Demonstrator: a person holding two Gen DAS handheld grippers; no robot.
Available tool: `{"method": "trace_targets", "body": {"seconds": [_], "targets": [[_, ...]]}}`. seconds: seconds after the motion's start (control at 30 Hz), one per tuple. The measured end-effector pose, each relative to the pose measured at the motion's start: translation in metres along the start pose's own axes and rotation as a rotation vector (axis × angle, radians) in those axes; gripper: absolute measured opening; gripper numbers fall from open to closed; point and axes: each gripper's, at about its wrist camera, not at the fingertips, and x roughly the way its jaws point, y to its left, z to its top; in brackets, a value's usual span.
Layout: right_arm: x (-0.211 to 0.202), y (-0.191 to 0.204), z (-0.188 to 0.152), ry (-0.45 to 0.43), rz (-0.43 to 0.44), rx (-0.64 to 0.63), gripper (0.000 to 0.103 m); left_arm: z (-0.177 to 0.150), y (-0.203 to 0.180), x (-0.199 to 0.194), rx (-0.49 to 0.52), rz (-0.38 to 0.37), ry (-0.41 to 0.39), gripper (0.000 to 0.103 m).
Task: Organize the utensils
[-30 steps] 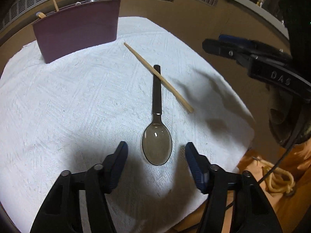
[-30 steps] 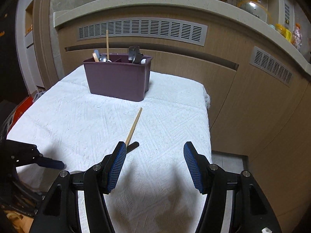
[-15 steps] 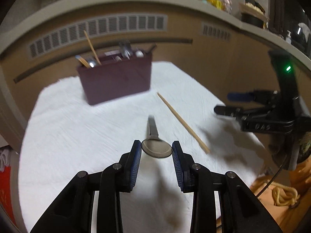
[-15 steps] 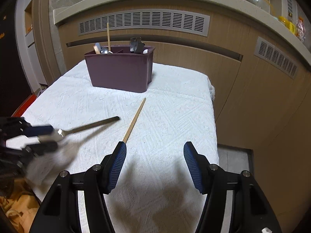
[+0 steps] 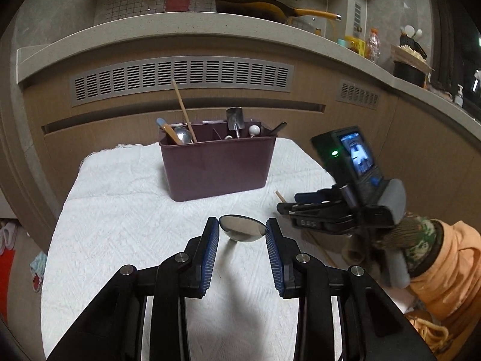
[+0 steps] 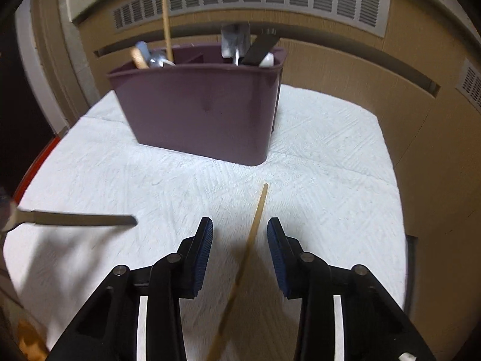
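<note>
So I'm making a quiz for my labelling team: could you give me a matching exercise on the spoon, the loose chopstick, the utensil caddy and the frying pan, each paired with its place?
Things:
1. spoon
2. loose chopstick
3. utensil caddy
4. frying pan

Places:
A. up on the counter
B. at the far end of the white towel
C. gripped by its bowl in the left claw
D. lying on the towel between the fingers of the right claw

Pairs: 1-C, 2-D, 3-B, 4-A
</note>
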Motion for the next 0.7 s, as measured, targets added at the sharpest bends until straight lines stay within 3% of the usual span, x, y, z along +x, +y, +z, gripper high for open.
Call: {"method": "trace_targets", "body": {"seconds": [0.13,0.2,0.33,0.5,0.7], "targets": [[0.018,-0.002,0.002,0.048,-0.021,0.043,0.026,0.001,0.008,0.001,-0.021,0.004,-0.006,0.033],[0.015,0.003,0.0,0.054,-0.019,0.021,0.007,0.002,0.01,0.001,-0.031,0.008,-0.01,0.033],[-0.007,0.007,-0.009,0.031,0.028,0.008,0.006,0.005,0.012,0.0,-0.053,0.006,-0.019,0.033],[-0.069,0.003,-0.016,-0.102,0.105,0.019,0.005,0.013,0.005,-0.013,-0.035,0.015,-0.056,0.032],[-0.113,-0.002,-0.019,-0.194,0.139,0.029,0.005,0.021,-0.002,-0.03,-0.016,0.03,-0.098,0.031]]}}
